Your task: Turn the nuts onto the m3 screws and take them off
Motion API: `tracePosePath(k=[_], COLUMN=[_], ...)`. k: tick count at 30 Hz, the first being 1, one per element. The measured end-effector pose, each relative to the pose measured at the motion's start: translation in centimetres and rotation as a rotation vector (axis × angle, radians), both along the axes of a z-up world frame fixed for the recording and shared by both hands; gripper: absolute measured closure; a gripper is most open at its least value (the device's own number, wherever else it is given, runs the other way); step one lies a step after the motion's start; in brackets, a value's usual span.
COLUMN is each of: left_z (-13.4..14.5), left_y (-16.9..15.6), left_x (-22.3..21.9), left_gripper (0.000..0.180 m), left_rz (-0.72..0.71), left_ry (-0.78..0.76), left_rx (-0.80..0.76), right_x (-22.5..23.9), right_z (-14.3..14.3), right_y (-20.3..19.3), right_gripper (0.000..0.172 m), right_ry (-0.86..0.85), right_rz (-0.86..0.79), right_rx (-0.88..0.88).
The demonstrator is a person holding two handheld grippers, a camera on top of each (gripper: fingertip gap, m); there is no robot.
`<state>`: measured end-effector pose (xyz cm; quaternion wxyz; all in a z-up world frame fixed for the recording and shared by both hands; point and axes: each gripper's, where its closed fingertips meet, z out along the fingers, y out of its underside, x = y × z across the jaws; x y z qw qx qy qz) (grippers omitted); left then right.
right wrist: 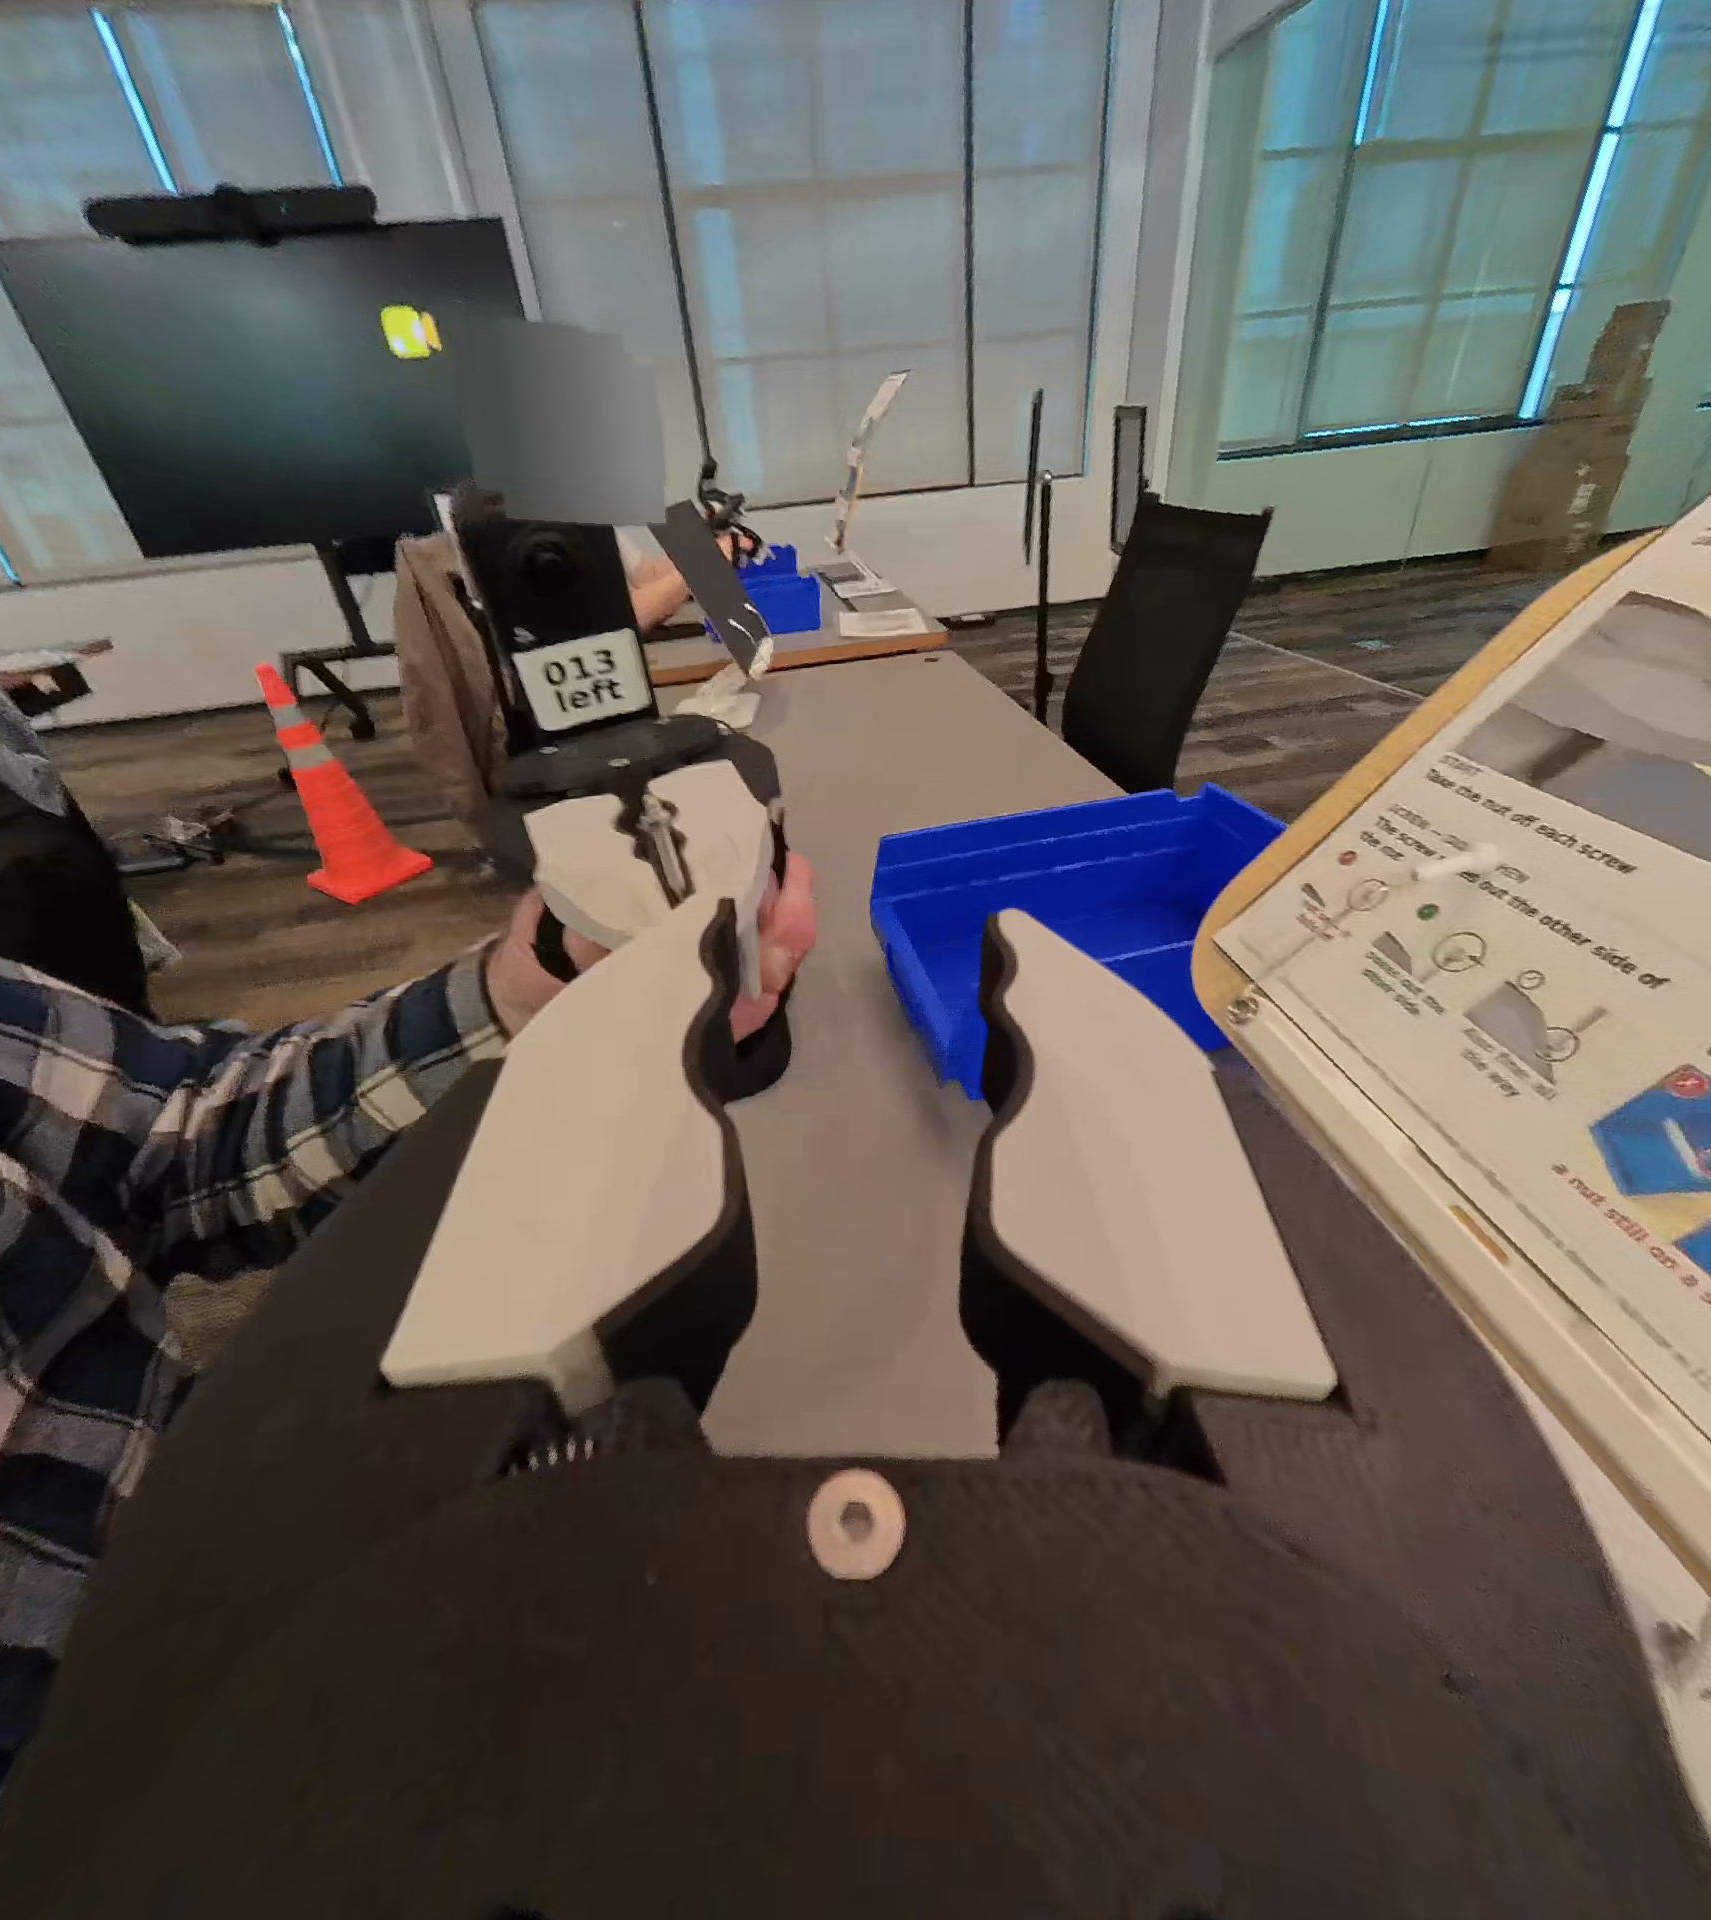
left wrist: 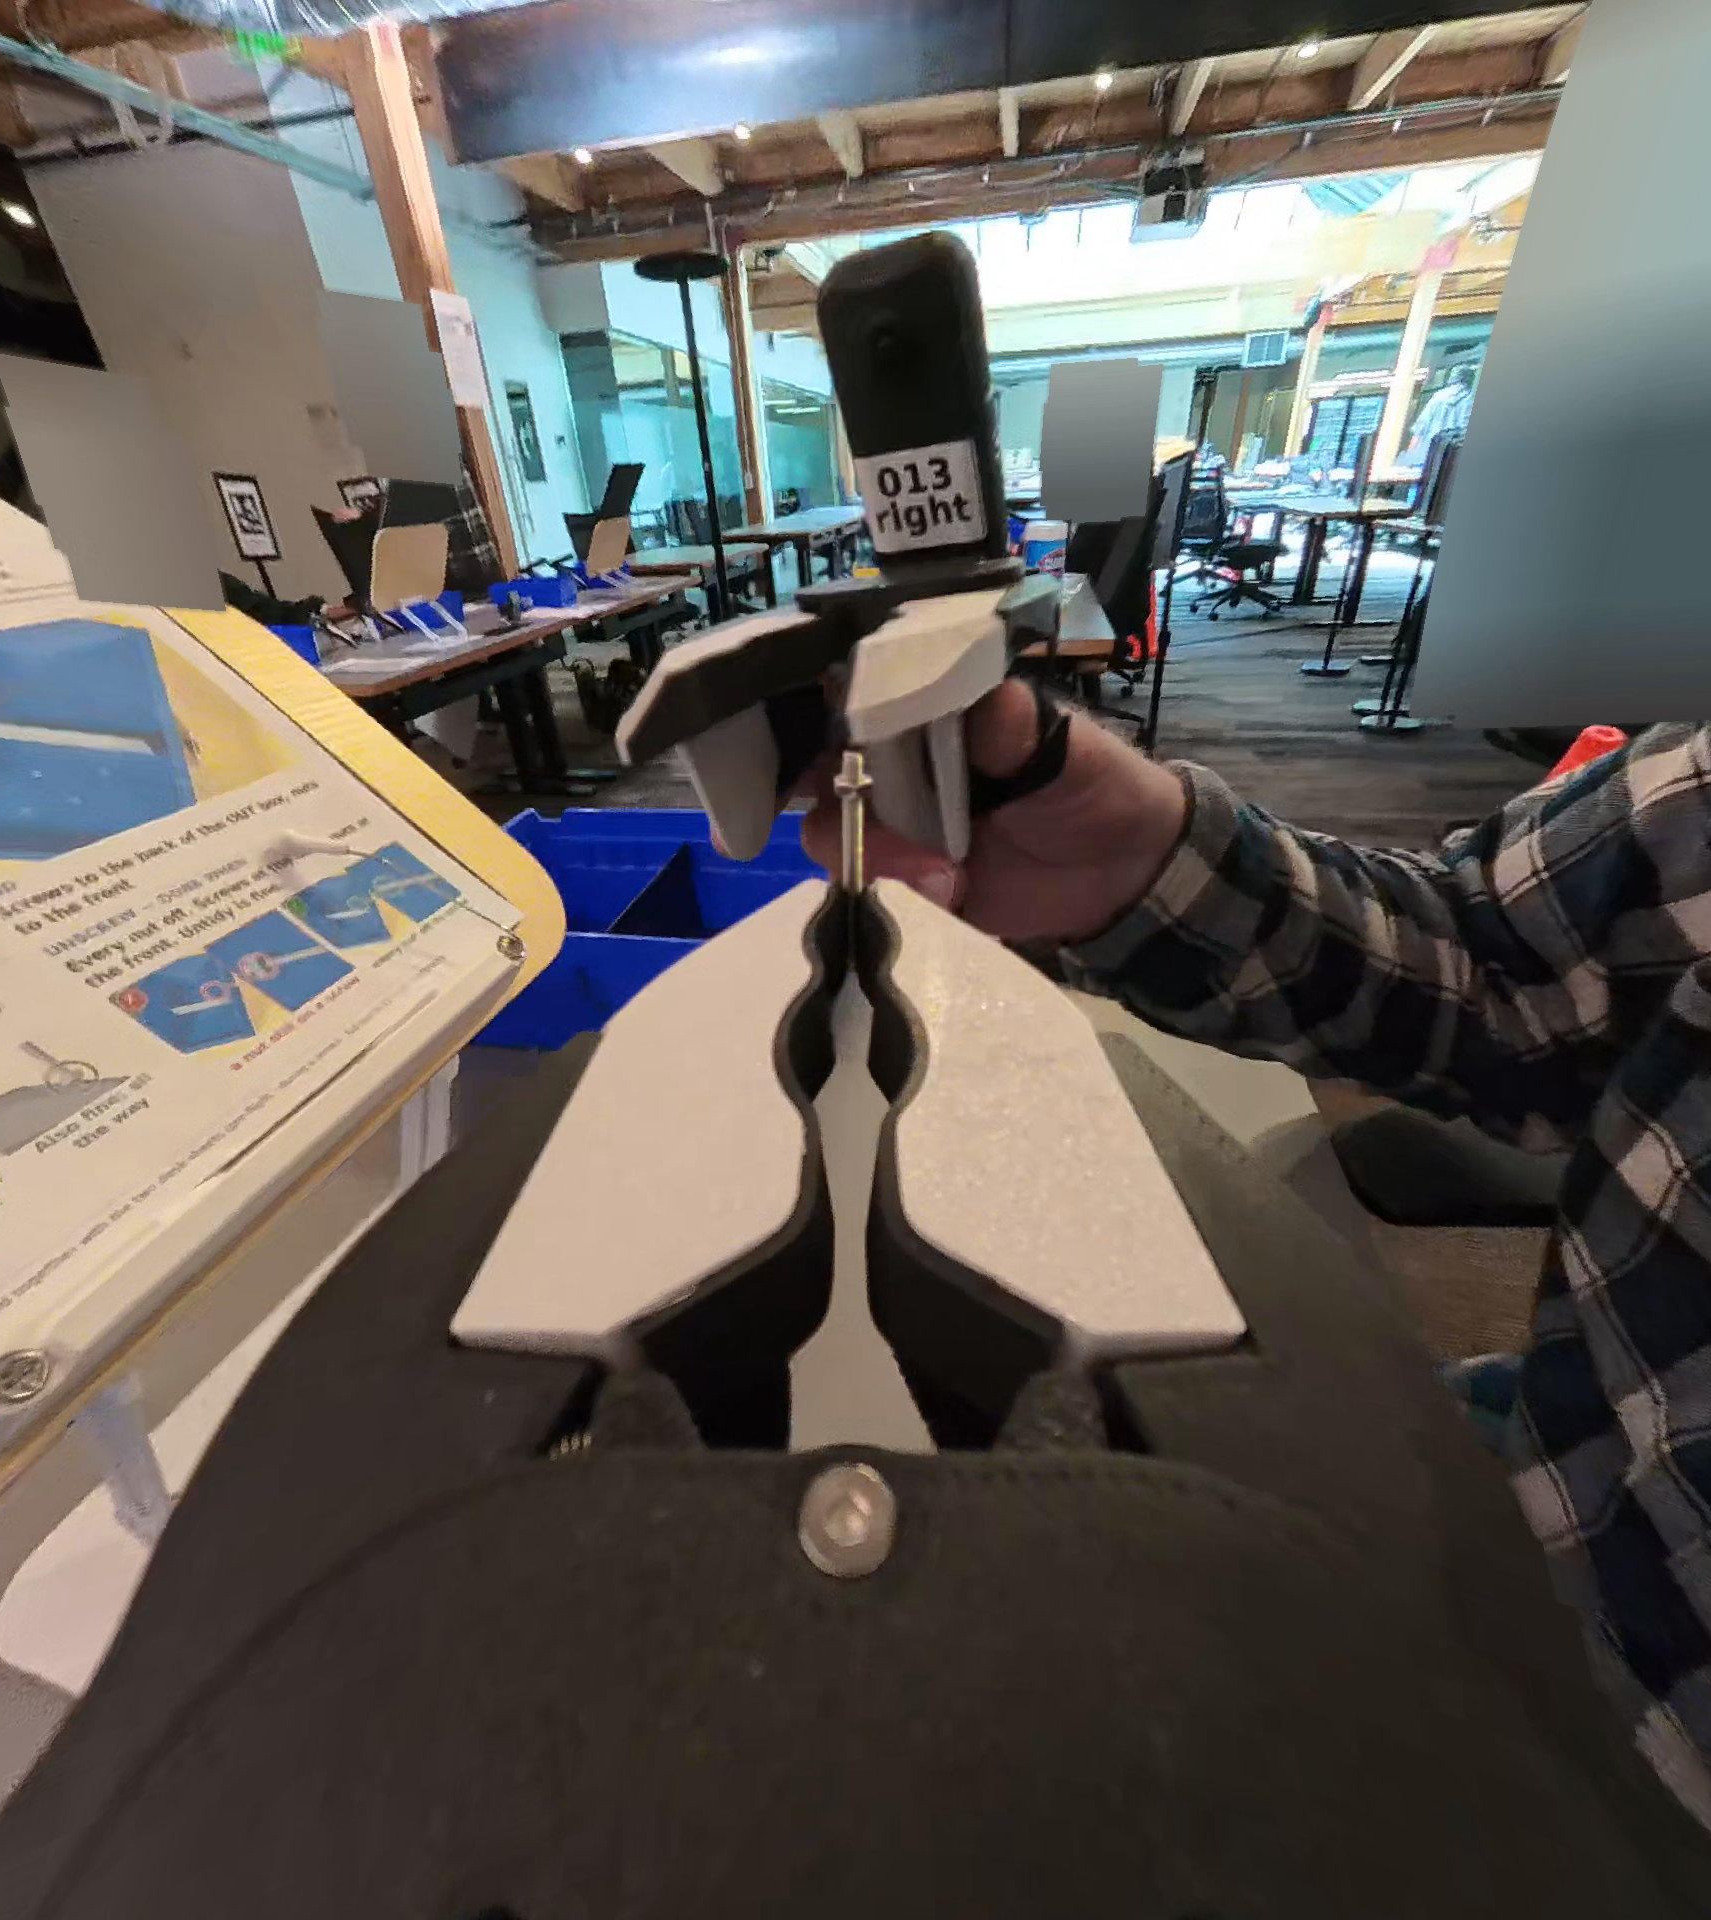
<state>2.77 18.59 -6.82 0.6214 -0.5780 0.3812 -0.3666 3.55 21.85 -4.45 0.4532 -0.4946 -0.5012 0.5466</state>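
Closest to the left wrist camera are the left tongs (left wrist: pixel 853 906), clenched on the lower end of a thin metal screw (left wrist: pixel 852 831) so that both pads press on its shaft. Behind them is the grey bench (right wrist: pixel 892 748) with a blue bin (right wrist: pixel 1069 935), split by a divider, and beside it a tilted board with an instruction sheet (left wrist: pixel 155 935).

A hand in a plaid sleeve (left wrist: pixel 1059 821) carries the right tongs (right wrist: pixel 856 961), which are spread wide with nothing between the pads. They hang just above the screw's top and do not touch it.

The screw stands upright out of the left tongs, and a small nut (left wrist: pixel 852 771) sits near its upper tip, so it is not removed yet. The right tongs are near this nut, not around it.
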Motion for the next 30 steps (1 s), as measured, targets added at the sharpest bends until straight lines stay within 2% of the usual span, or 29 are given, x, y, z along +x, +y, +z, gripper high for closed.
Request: tracePosePath(k=[5,10,12,13,18,21,23,24,25,30], left_z=[-0.8,-1.2,-1.3,-1.7,-2.7,-2.4,-2.4,-2.3,-2.4,-3.1], left_y=[0.3,1.0,0.8,1.1,1.6,1.5,1.7,1.5,1.7,1.9], left_x=[1.9,1.4,1.4,1.4,2.7,2.8,2.2,2.1,1.9,2.8], left_gripper=[0.178,0.179,0.179,0.179,0.179,0.179,0.179,0.179,0.179,0.179], left_rz=[-0.03,0.025,0.001,0.015,-0.017,-0.024,-0.012,-0.028,-0.015,-0.031], left_ry=[0.03,0.045,0.027,0.04,0.042,0.025,0.017,-0.002,0.003,0.025], left_rx=[-0.03,-0.054,-0.06,-0.068,-0.093,-0.087,-0.092,-0.094,-0.103,-0.118], right_x=[-2.7,-1.6,-0.2,0.3,-1.4,-1.7,-0.8,-0.2,0.2,-0.7], right_z=[0.0,-1.1,-2.0,-2.2,-2.0,-2.5,-2.8,-3.0,-3.0,-2.1], right_y=[-2.8,-0.8,0.6,0.9,-1.6,-0.7,0.5,1.1,1.5,-0.7], right_gripper=[0.117,0.121,0.131,0.13,0.119,0.121,0.119,0.126,0.124,0.12], right_ry=[-0.009,0.019,0.019,0.029,0.018,0.001,0.005,0.007,0.015,0.024], right_rz=[0.096,0.084,0.034,0.036,0.111,0.108,0.088,0.062,0.053,0.121], right_rx=[0.037,-0.046,-0.066,-0.084,-0.016,-0.032,-0.059,-0.059,-0.065,-0.026])
